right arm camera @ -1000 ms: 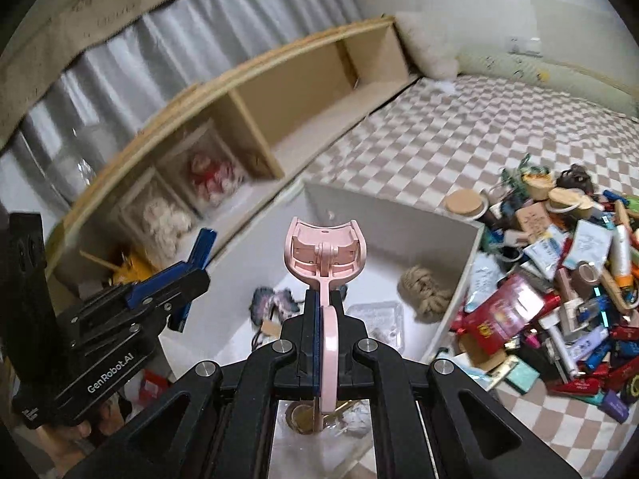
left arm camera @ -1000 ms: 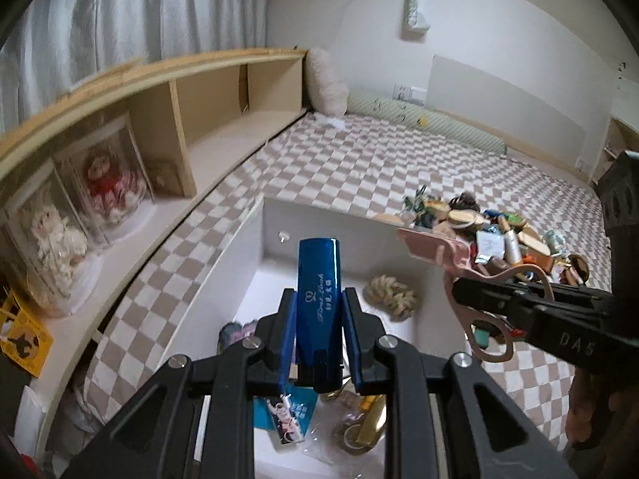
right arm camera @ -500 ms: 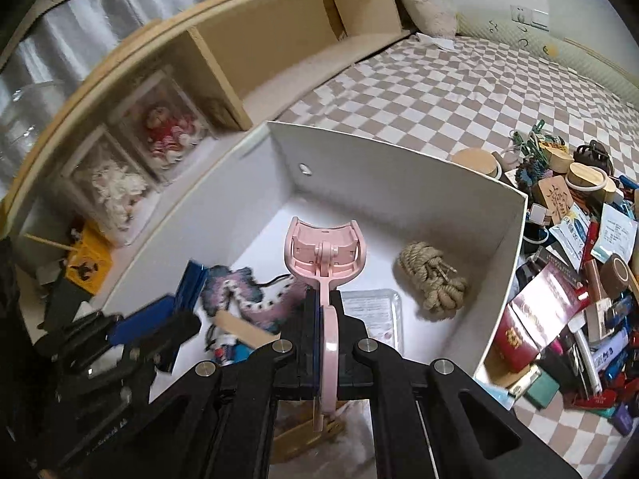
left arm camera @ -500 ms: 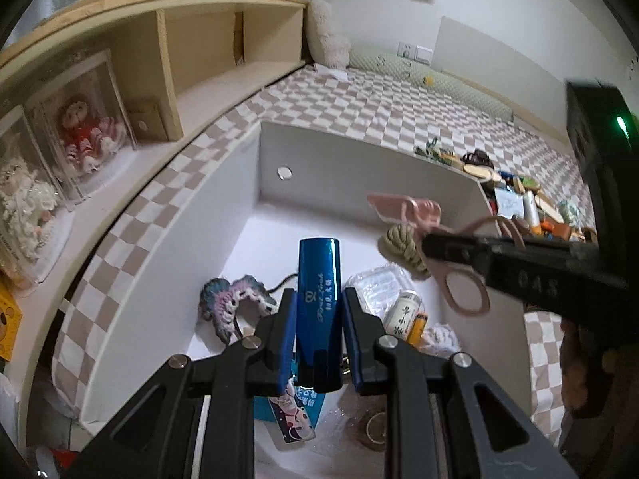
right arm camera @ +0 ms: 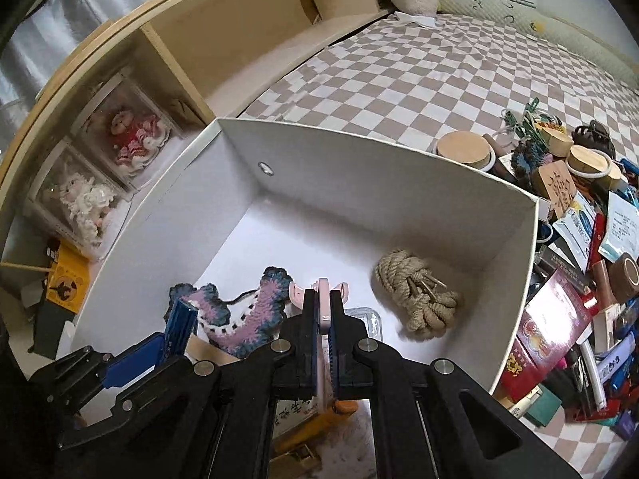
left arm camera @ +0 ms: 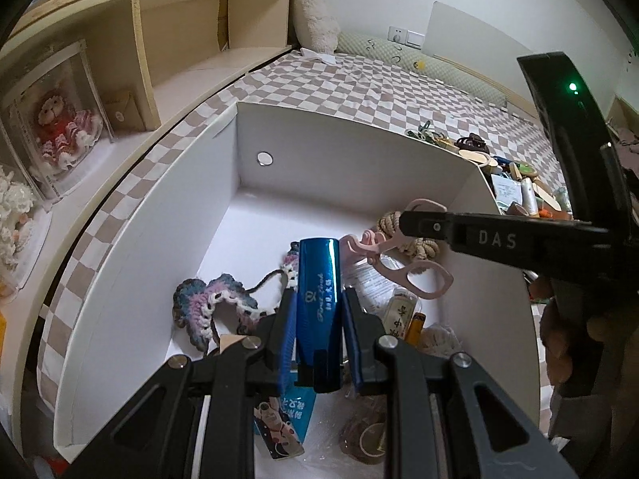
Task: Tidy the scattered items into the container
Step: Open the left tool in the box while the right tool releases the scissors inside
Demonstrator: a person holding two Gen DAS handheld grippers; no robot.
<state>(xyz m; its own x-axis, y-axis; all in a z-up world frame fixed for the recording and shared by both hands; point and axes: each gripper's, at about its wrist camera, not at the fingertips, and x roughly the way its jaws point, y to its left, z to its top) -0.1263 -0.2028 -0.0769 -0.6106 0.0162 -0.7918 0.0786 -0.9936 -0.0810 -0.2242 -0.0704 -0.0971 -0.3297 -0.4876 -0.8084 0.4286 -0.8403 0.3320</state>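
The left gripper (left arm camera: 318, 311) is clamping a glossy blue case (left arm camera: 319, 291) between its blue fingers (left arm camera: 288, 319), with the jaws closed onto the case's sides and the case pointing upright and forward. The right gripper (right arm camera: 322, 311) is pinching a pink eyelash curler (right arm camera: 323, 303), with the jaws almost fully together on its thin handle. Both grippers are hovering inside the white box (right arm camera: 399, 183), above its near half.

Inside the box, a coil of rope (right arm camera: 415, 299) is lying near the right wall, and a crocheted piece (right arm camera: 243, 311) is lying toward the left wall. A small bottle (left arm camera: 399, 311) and a printed card (left arm camera: 279, 427) are lying near the box's near edge.

A pile of scattered items (right arm camera: 579, 239) is lying on the checkered bedspread (right arm camera: 419, 72), just beside the box's right wall.
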